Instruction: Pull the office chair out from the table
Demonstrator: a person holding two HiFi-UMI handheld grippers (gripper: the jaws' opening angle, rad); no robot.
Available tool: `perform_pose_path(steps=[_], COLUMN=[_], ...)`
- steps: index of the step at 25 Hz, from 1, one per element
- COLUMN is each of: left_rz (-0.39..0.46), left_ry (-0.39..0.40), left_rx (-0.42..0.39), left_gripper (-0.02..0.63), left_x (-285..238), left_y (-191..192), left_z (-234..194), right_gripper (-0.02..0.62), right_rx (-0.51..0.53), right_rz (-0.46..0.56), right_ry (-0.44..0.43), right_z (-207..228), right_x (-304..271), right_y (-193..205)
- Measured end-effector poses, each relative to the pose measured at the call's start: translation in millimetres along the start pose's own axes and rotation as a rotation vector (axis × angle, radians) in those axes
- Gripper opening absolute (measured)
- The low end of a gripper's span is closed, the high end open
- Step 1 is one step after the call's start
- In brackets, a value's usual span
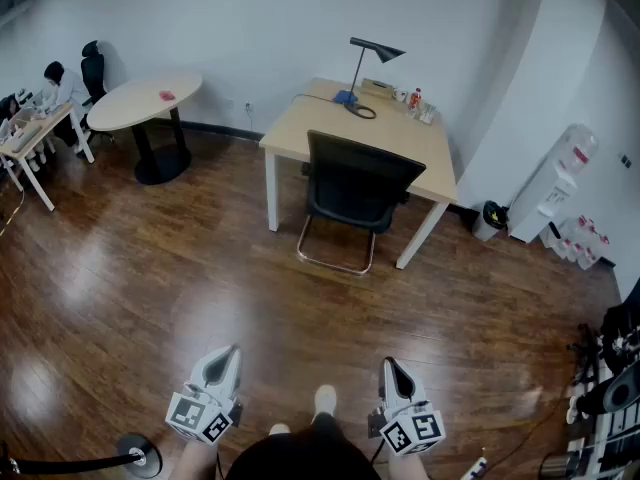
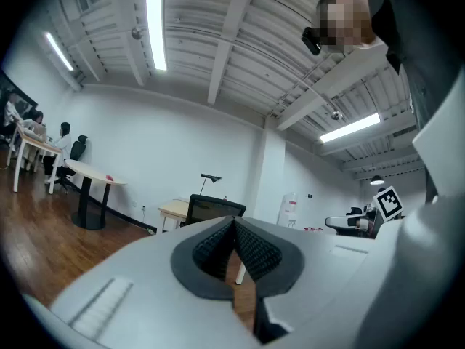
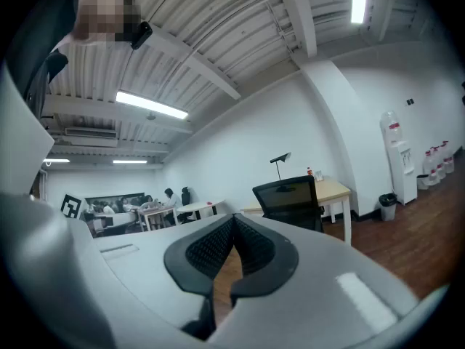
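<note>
A black office chair (image 1: pixel 358 190) with a chrome sled base stands pushed up to the near side of a light wooden table (image 1: pixel 330 123), its back facing me. Both grippers hang low at the bottom of the head view, far from the chair across bare floor. My left gripper (image 1: pixel 226 353) is shut with nothing between its jaws, and my right gripper (image 1: pixel 390 366) is shut and empty too. The chair (image 2: pixel 211 209) shows small beyond the left gripper (image 2: pixel 234 224), and the chair (image 3: pixel 290 201) stands ahead right of the right gripper (image 3: pixel 234 220).
A black desk lamp (image 1: pixel 366 68) and small bottles (image 1: pixel 414 101) sit on the table. A round white table (image 1: pixel 145 101) stands at left, with a person seated at a desk (image 1: pixel 30 133) beyond. A water dispenser (image 1: pixel 552 183) and bin (image 1: pixel 489 220) stand right. A stanchion base (image 1: pixel 138 455) lies near my left foot.
</note>
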State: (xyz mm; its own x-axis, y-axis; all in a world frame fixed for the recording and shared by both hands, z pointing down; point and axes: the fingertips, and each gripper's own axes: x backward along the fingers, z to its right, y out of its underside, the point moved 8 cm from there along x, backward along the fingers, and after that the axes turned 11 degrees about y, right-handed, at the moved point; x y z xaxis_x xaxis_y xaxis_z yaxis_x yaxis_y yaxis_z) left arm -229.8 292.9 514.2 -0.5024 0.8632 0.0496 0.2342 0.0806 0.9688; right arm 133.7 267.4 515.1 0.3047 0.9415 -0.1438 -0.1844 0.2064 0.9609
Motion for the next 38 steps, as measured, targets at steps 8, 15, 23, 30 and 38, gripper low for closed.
perform_pose_path(steps=[8, 15, 23, 30, 38], left_rz=[0.051, 0.048, 0.036, -0.017, -0.024], left_ry=[-0.012, 0.018, -0.025, -0.023, 0.018], left_rx=[-0.005, 0.004, 0.003, 0.032, -0.039], left_gripper=[0.002, 0.002, 0.002, 0.002, 0.002], left_x=[-75.2, -156.0, -213.6, -244.1, -293.4], left_y=[-15.6, -19.9, -10.6, 6.7, 6.6], left_z=[-0.3, 5.8, 9.9, 14.7, -3.7], right_gripper=[0.014, 0.014, 0.014, 0.014, 0.014], right_rx=[0.038, 0.006, -0.003, -0.056, -0.067], right_rz=[0.023, 0.019, -0.017, -0.049, -0.017], right_ry=[-0.069, -0.069, -0.056, -0.005, 0.059], right_z=[41.7, 88.7, 151.6, 191.5, 209.5], right_x=[-63.3, -103.6, -118.9, -137.8, -173.6], right_y=[-29.7, -36.5, -48.0, -40.9, -44.0])
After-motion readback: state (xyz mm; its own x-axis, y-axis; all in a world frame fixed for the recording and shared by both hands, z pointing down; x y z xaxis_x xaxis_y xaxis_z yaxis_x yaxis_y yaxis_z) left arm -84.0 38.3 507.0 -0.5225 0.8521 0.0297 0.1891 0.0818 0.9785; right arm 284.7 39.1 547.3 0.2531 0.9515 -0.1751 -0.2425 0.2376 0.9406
